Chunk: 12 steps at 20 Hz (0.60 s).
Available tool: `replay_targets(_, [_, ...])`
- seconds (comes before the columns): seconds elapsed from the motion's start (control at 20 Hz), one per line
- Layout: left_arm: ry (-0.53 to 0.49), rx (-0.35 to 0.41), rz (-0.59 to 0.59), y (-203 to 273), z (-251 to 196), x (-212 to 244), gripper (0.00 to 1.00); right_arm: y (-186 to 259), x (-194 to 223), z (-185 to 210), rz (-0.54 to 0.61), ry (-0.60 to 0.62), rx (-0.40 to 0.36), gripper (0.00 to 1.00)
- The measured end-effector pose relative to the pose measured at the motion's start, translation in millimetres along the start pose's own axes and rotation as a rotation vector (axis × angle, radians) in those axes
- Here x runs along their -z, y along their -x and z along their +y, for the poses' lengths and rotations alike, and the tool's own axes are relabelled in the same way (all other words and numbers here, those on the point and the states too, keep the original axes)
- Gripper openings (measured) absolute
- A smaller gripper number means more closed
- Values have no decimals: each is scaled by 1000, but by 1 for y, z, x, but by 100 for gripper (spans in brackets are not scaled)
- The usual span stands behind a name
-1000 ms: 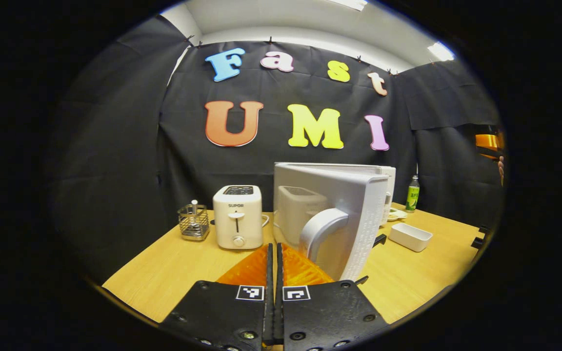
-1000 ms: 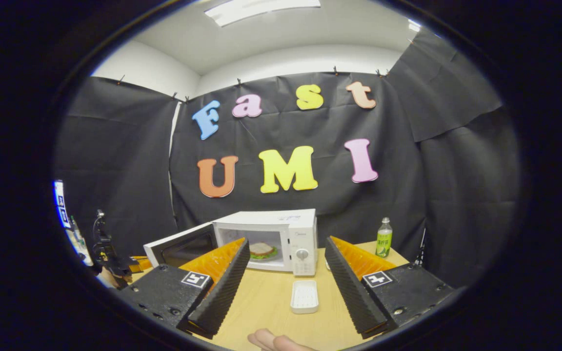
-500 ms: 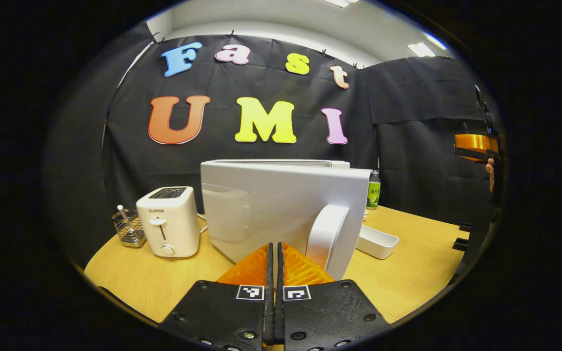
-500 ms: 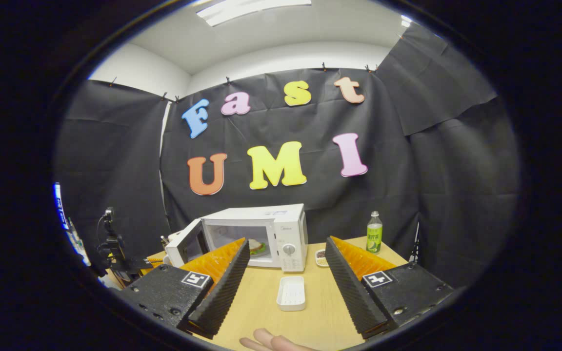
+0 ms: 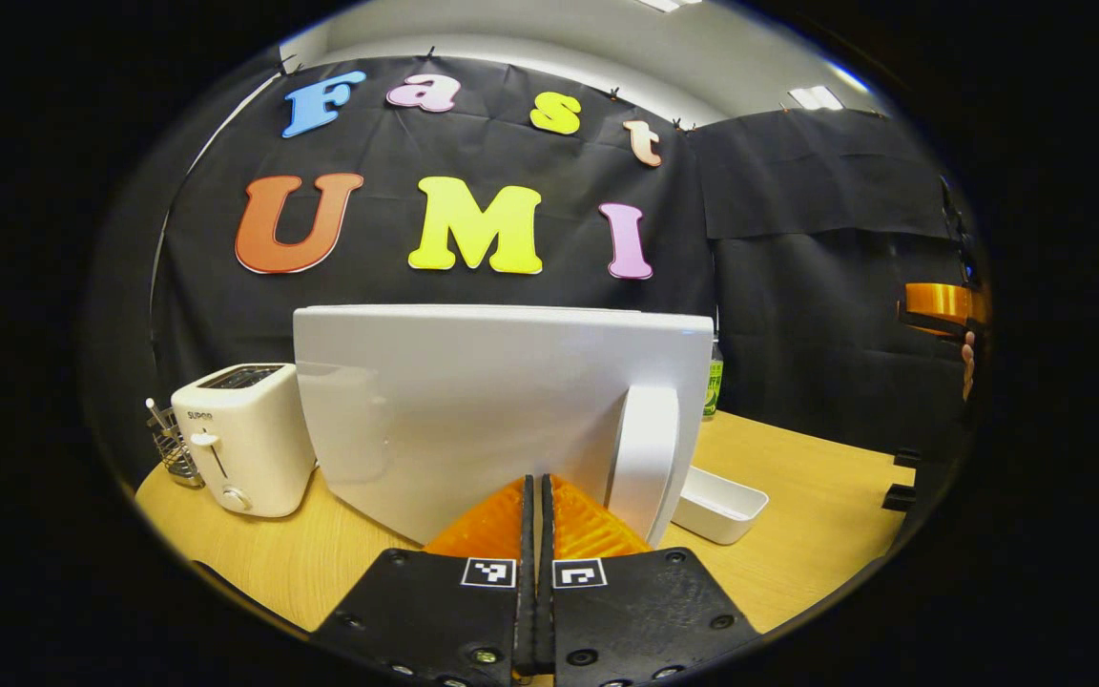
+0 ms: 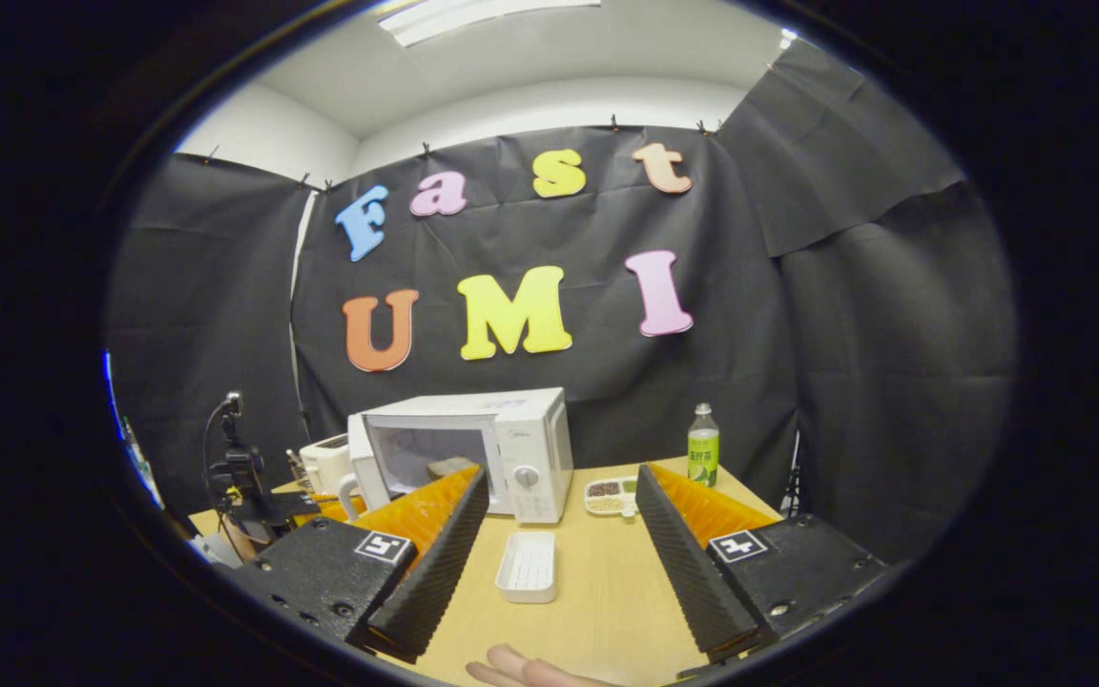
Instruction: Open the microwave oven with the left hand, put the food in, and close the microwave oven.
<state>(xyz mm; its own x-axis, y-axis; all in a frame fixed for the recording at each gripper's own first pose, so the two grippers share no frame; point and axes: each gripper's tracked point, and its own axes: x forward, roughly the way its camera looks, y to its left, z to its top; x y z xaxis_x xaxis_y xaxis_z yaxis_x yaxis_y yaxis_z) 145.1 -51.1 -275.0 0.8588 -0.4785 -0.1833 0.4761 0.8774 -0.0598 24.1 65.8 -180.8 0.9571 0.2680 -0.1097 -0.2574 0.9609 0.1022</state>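
Note:
The white microwave (image 6: 521, 429) stands at the back of the wooden table, its door (image 5: 473, 401) partly open. My left gripper (image 5: 537, 485) is shut and empty, its tips at the door's outer face just left of the white handle (image 5: 645, 458). In the right gripper view the door (image 6: 357, 458) shows nearly edge-on, with the left gripper (image 6: 335, 506) beside it. The food (image 6: 449, 468) lies dimly inside the cavity. My right gripper (image 6: 561, 475) hangs open and empty, well in front of the oven.
A white toaster (image 5: 239, 439) and a wire utensil holder (image 5: 168, 447) stand left of the door. A white tray (image 6: 528, 568) lies before the control panel, a sectioned dish (image 6: 607, 494) and a green bottle (image 6: 702, 456) to its right. A person's fingertips (image 6: 521, 668) show at the table's near edge.
The door has swung from wide open partway toward the oven, with my shut left gripper following against its outer face. The right gripper stayed open and drew slightly back.

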Motion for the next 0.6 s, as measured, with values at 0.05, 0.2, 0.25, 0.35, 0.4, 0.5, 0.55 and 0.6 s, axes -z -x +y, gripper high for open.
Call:
replay_targets(0.05, [2, -1, -2, -7, -2, -2, 0, -2, 1, -2, 0, 8, 0, 92])
replay_targets(0.2, [4, -12, -6, -25, -7, -5, 0, -8, 6, -10, 3, 22, 1, 92])
replay_targets(0.25, [5, -15, -7, -30, -8, -6, 0, -11, 7, -14, 6, 22, 3, 92])
replay_targets(0.35, [2, -22, -6, -41, -9, -7, 0, -19, 12, -19, 13, 22, 8, 92])
replay_targets(0.4, [-2, -28, -8, -48, -10, -8, 0, -22, 16, -23, 20, 24, 10, 92])
replay_targets(0.5, [-2, -35, -3, -61, -11, -8, 0, -30, 24, -32, 35, 24, 18, 99])
replay_targets(0.55, [-1, -40, 0, -69, -11, -9, 0, -34, 27, -35, 42, 21, 20, 92])
replay_targets(0.6, [0, -45, 4, -76, -11, -9, 0, -40, 29, -36, 48, 18, 21, 92])
